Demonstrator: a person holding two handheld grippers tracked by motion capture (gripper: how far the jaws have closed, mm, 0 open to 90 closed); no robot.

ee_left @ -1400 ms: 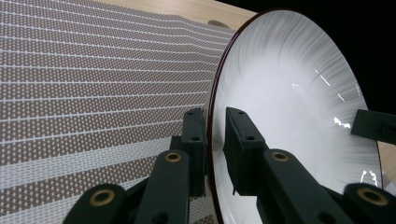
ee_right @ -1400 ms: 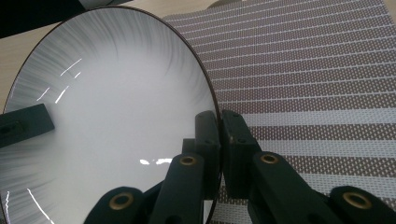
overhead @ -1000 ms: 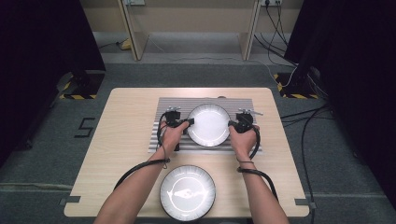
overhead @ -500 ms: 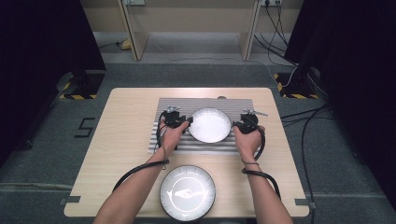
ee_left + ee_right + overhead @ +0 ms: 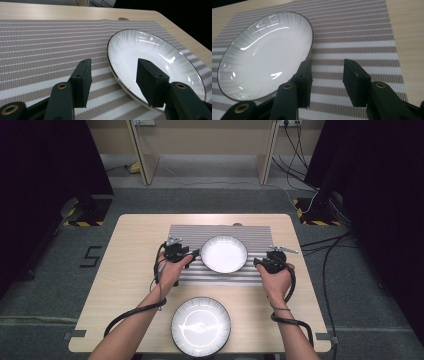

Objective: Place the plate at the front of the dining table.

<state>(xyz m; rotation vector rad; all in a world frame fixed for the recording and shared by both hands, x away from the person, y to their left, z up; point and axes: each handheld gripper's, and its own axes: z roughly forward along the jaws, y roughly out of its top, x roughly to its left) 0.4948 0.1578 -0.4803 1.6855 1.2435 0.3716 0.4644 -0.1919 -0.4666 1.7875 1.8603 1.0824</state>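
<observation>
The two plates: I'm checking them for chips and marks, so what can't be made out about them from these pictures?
- Plate on the mat: its near rim is covered by a jaw in the left gripper view, and its underside lies hidden against the striped mat.
- Near plate: glare in the high view washes out the pattern on its face.
- Both rims: too small in the high view to show chips.
</observation>
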